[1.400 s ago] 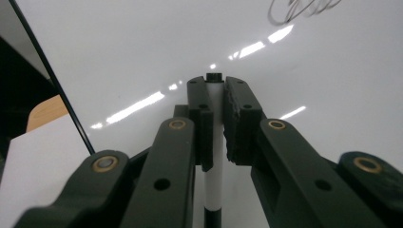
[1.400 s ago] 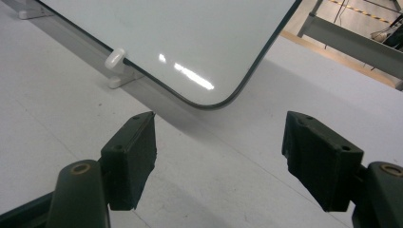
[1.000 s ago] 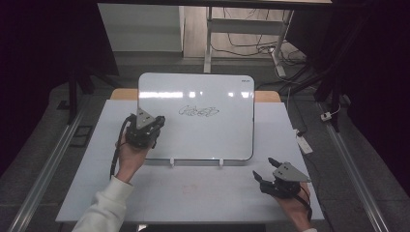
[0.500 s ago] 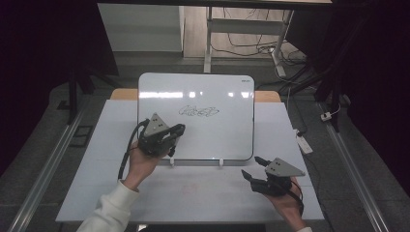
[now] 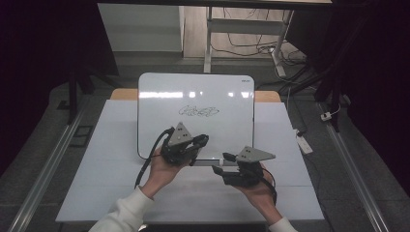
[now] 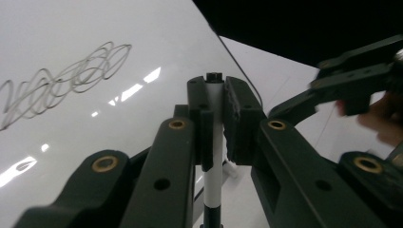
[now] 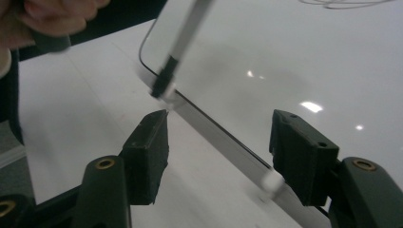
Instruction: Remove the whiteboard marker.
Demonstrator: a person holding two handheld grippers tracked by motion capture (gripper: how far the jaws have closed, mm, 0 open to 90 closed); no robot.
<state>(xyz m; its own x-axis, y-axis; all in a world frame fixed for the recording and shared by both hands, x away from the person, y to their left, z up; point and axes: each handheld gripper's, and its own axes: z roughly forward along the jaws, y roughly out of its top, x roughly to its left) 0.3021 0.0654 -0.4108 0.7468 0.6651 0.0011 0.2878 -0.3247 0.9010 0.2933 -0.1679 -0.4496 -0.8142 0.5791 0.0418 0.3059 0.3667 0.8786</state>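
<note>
We hold a marker (image 6: 213, 142) clamped tight in our left gripper (image 5: 199, 143), its white barrel upright between the two pads and its dark end poking just past the tips. That gripper hangs over the near edge of the whiteboard (image 5: 196, 94), a glossy white panel with rounded corners lying on a pale table (image 5: 111, 145). Ahead of it, well up the board, sits a looping grey scribble (image 5: 198, 111), with ceiling lights glinting off the surface beside it.

Our right gripper (image 5: 220, 163) sits just to the right of the left one, low over the table beside the board's front edge. Its jaws have just been closing but stand apart, pressing on nothing; in the right gripper view the marker's black tip (image 7: 161, 85) hovers just beyond its left pad.

Beyond the table we see a dim room: grey floor, metal desk legs (image 5: 209, 43) and loose cables (image 5: 251, 46) behind the board.
</note>
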